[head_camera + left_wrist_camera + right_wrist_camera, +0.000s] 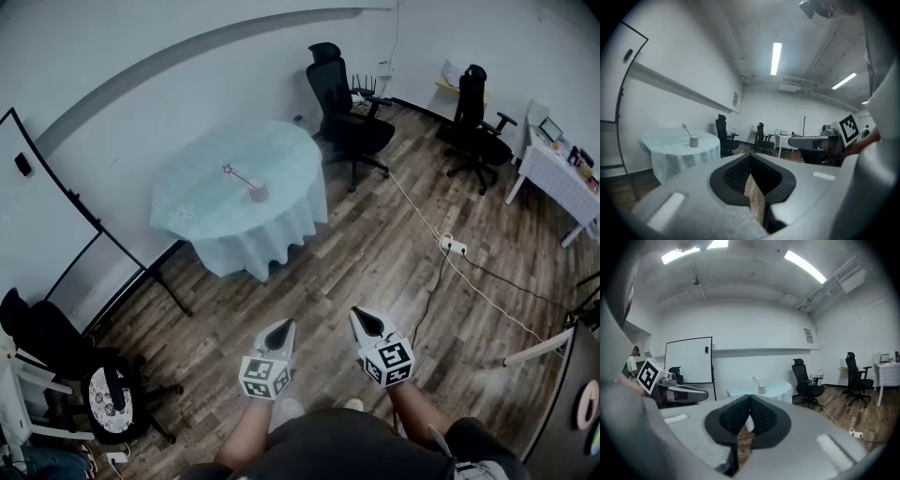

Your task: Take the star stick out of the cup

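A small pale cup (259, 194) stands on a round table (202, 220) with a light blue cloth, far across the room. A thin stick topped by a star (228, 171) leans out of the cup to the left. The same cup (694, 141) and star stick (685, 126) appear small in the left gripper view, and cup (761, 389) and stick (754, 378) also in the right gripper view. My left gripper (284, 328) and right gripper (361, 319) are held side by side near my body, well short of the table, both shut and empty.
Two black office chairs (347, 117) (473, 122) stand beyond the table. A whiteboard on a stand (56, 244) is at the left, with another black chair (56, 347) near it. A cable and power strip (453, 247) lie on the wooden floor. A white desk (562, 178) is at the right.
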Available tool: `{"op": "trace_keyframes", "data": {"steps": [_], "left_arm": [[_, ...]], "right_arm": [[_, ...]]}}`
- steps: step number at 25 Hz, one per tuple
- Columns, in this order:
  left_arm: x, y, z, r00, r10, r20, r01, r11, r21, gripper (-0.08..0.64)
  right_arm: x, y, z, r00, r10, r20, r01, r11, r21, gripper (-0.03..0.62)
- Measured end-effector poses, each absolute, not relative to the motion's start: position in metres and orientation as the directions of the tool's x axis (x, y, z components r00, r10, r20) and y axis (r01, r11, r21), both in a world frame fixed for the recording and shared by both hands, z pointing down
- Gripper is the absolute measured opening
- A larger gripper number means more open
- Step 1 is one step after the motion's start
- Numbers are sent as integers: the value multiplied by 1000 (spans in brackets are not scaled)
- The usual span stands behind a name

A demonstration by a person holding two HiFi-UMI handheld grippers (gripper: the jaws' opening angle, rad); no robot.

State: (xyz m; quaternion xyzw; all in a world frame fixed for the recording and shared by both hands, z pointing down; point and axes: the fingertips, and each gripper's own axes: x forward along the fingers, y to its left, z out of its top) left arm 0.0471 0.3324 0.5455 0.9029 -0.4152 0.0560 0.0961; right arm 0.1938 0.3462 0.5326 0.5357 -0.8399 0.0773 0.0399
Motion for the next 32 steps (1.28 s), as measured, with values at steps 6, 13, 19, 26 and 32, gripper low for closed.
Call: {"op": "trace_keyframes", "data": {"steps": [6, 13, 19, 26, 32], "left_arm": [[45, 322, 546, 650, -738, 180, -760, -639, 123, 5], [21, 310, 540, 647, -743, 169, -762, -638, 115, 5], [-16, 295, 536, 653, -742, 153, -757, -645, 106, 5], [-82, 267, 543, 647, -746, 156, -762, -640, 98, 5], [-123, 254, 555, 636, -751, 178, -771, -627, 112, 5]], "right_arm": [[189, 332, 532, -427, -893, 144, -904, 418, -86, 3], [158, 320, 523, -443, -888, 124, -896, 436, -85, 4], [120, 299, 514, -447, -890, 88, -892, 435, -126, 4], [84, 267, 521, -394, -915, 91, -917, 384, -110, 3], [62, 256, 526, -378, -920, 105, -924, 367, -104, 5]]}}
